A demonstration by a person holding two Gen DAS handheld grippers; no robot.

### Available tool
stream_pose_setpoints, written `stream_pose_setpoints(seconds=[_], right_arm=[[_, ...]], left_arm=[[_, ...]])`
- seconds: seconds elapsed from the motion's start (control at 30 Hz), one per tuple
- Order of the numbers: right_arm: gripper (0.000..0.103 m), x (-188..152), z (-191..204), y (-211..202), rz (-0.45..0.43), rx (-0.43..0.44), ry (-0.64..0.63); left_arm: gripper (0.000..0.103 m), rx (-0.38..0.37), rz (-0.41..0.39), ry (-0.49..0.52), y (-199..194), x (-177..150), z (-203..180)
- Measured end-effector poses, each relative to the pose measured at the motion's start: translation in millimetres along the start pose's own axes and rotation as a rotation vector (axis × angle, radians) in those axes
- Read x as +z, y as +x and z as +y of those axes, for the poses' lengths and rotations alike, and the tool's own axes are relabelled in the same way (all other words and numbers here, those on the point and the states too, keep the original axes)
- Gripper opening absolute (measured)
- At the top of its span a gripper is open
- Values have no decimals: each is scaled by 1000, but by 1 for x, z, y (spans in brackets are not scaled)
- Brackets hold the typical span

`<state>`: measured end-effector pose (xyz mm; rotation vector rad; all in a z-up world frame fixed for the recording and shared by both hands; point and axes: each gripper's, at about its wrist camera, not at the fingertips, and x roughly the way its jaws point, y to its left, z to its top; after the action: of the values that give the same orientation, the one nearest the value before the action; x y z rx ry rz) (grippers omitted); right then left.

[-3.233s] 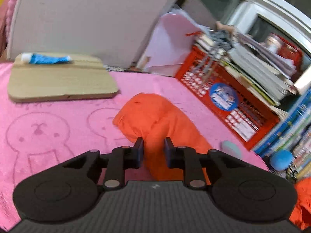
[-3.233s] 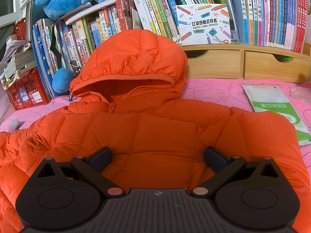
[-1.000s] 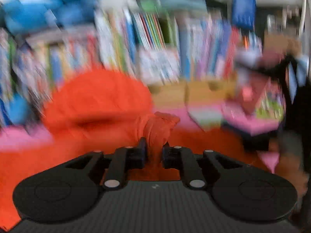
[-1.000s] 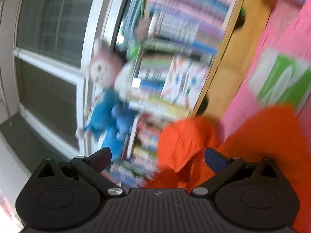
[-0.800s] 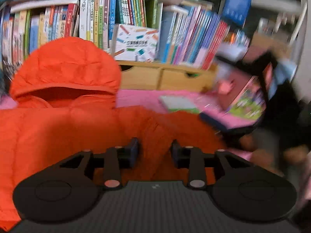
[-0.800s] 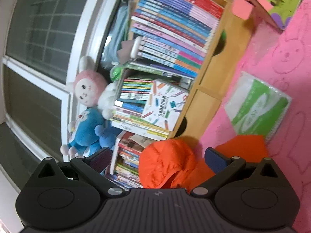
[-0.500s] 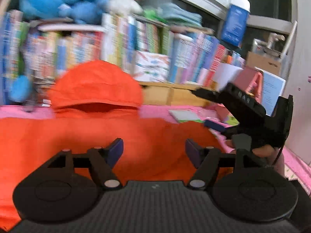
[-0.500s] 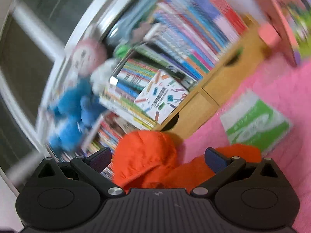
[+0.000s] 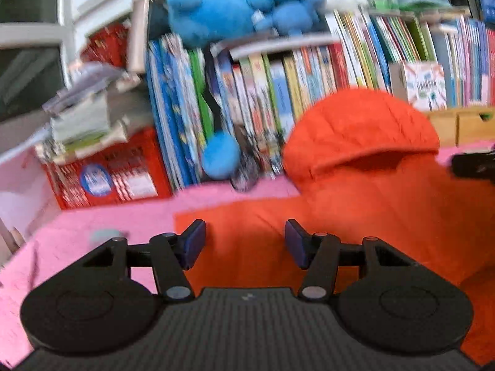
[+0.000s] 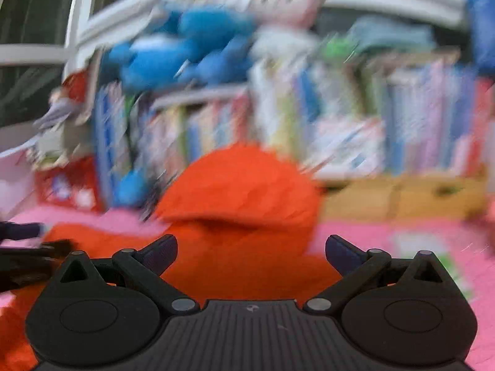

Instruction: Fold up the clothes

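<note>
An orange hooded puffer jacket (image 9: 365,191) lies on the pink towel (image 9: 102,219), hood toward the bookshelf. Its left side is folded inward and ends in a straight edge. My left gripper (image 9: 245,242) is open and empty, just above that folded left edge. In the blurred right wrist view the jacket (image 10: 241,216) fills the middle. My right gripper (image 10: 251,255) is open and empty above the jacket's chest, below the hood. The other gripper shows at the right edge of the left view (image 9: 473,165) and at the left edge of the right view (image 10: 27,256).
A bookshelf of upright books (image 9: 309,71) with blue plush toys (image 9: 235,9) on top stands behind the jacket. A red crate (image 9: 105,173) with papers sits at the back left. Wooden drawers (image 10: 402,198) lie at the back right. A green packet (image 10: 433,253) lies on the towel to the right.
My left gripper carried the left sleeve across the jacket, let it go and opened. It has swung back to the jacket's left edge. My right gripper stayed open and has swung back level over the jacket.
</note>
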<state>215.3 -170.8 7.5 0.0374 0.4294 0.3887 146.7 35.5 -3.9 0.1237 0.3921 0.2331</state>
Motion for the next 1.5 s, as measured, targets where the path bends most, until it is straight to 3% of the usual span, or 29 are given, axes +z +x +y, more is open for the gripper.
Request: stream_pose_setpoints(seconds=[0.1,0.2,0.3,0.37,0.47,0.67,0.87,0.93,1.0,1.13,1.3,1.33,1.4,1.5], right_arm=[[100,-11,2,15,89,-64,-1],[96,-17,-6,12,107,-140,-36],[98,-23,-16,8,109,-292,-95],[99,-26,-30,6,123,-330,-74],[102,-28,-51,4,158,-300,24],[103,-32,-46,11,202,-314,-3],[103,-32,-47,17,217,-312,8],[103,-30,-49,15,215,-307,7],[103,-28,-52,8,206,-292,6],[103,-24,-59,-6,187,-263,5],[92,-20,-67,-23,165,-227,3],[84,-19,-69,-27,160,-220,3],[80,-19,-75,-36,151,-224,-13],[72,-24,-90,-49,136,-208,9]], left_arm=[[58,3,35,-3,11,-6,0],[58,5,70,-6,22,-11,1],[58,8,106,-10,33,-17,1],[59,9,129,-12,41,-20,2],[60,-4,153,-43,45,-21,7],[62,17,189,-161,48,-23,28],[64,107,231,-311,55,-26,64],[55,159,238,-307,48,-17,62],[53,104,180,-315,27,0,54],[56,-23,89,-228,5,34,17],[59,-135,91,-122,3,41,-26],[59,-134,93,-84,4,36,-31],[58,-104,111,-29,9,27,-33],[58,-61,171,-44,23,9,-21]])
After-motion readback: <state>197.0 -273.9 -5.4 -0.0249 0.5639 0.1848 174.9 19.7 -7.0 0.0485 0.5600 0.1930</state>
